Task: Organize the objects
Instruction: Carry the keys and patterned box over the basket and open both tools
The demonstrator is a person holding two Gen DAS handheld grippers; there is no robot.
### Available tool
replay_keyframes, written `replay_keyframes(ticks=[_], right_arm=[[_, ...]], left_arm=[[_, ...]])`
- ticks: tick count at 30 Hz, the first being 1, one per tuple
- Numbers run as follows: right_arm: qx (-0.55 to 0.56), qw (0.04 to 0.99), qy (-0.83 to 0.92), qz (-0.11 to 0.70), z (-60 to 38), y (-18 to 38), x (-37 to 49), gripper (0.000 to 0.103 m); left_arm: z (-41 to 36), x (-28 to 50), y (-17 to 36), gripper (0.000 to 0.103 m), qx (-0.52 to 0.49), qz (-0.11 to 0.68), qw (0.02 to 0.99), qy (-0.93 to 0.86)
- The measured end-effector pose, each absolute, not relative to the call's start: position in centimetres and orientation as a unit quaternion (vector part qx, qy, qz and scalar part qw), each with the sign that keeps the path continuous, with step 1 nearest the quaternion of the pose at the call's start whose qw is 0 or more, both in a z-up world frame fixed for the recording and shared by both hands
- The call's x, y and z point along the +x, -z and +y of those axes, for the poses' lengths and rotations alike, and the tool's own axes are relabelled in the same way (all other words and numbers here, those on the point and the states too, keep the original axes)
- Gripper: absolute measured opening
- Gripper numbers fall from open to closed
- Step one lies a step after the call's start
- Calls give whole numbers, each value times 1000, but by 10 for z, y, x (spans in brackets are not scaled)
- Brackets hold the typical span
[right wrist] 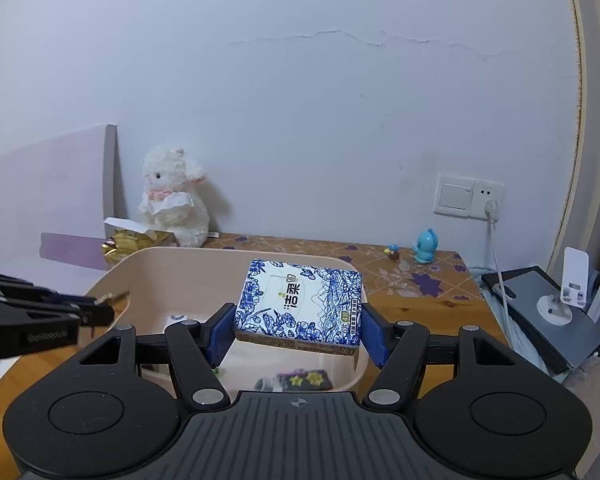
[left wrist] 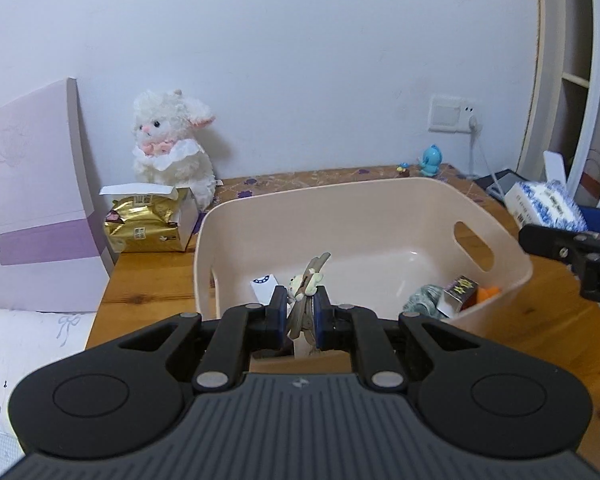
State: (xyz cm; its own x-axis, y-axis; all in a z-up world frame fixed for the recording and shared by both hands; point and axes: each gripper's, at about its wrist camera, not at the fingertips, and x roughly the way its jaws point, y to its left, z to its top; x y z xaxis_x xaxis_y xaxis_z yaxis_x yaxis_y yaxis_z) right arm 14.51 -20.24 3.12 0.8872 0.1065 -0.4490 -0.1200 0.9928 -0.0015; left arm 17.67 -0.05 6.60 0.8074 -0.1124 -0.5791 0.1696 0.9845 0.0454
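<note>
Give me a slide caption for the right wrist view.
Right claw holds a blue-and-white tissue pack above the beige bin, left claw alongside.

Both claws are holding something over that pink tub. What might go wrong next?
The tissue pack hangs over the tub, pinched only at its ends by the right gripper; it may sag or slip. Dropped, it could land on the small boxes below. The left gripper holds a thin hair clip that might twist loose.

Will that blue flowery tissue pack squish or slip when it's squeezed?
Probably squishes a little: the tissue pack looks like a soft wrapped pack. It likely won't slip, since the right tool clamps both ends with ribbed pads. It seems light, held level above the beige bin.
</note>
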Motion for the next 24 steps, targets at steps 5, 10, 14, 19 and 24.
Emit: replay_keyframes(ticks=[5,10,14,19,24], right_arm=[[-36,965,-61,252,-200,-16,176,62],[-44,954,-63,289,-197,5,202,62],[-45,947,-65,311,-199,18,214,62],[-61,941,-68,327,-197,27,220,63],[-54,940,-68,329,-196,25,216,75]], left_arm=[[-9,211,-51,15,50,333,939,74],[-16,243,-28,15,59,368,926,61],[-21,259,-12,15,72,386,918,57],[-24,264,-2,15,80,401,911,56],[-26,264,0,16,82,406,909,52]])
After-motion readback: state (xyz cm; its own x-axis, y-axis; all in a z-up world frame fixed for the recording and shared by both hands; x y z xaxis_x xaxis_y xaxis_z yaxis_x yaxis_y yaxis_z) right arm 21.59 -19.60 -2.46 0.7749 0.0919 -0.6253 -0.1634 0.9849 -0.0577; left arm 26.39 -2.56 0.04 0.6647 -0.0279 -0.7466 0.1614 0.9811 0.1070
